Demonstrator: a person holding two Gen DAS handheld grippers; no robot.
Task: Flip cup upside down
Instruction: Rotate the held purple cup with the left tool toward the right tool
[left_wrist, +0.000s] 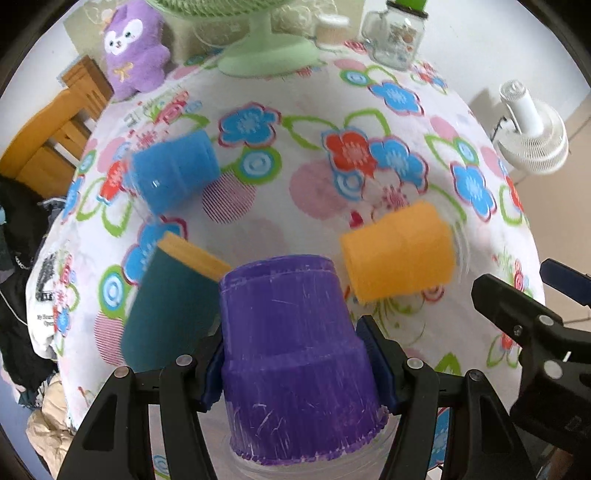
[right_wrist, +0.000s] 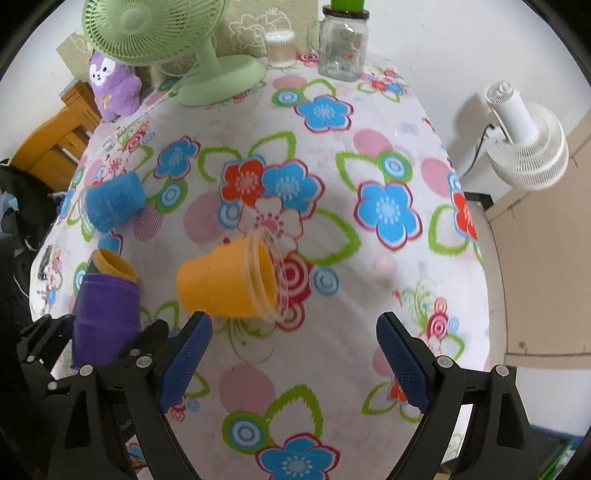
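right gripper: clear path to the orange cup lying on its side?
Probably yes. The right gripper is open, and the orange cup lies on its side just ahead of its left finger, nothing between them. It would need to shift slightly left.

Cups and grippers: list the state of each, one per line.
Purple cup: upside down, clamped in left gripper.
Orange cup: on its side, mouth toward the right.
Blue cup: on its side.
Teal cup: tilted behind the purple one.
Right gripper: open, empty.
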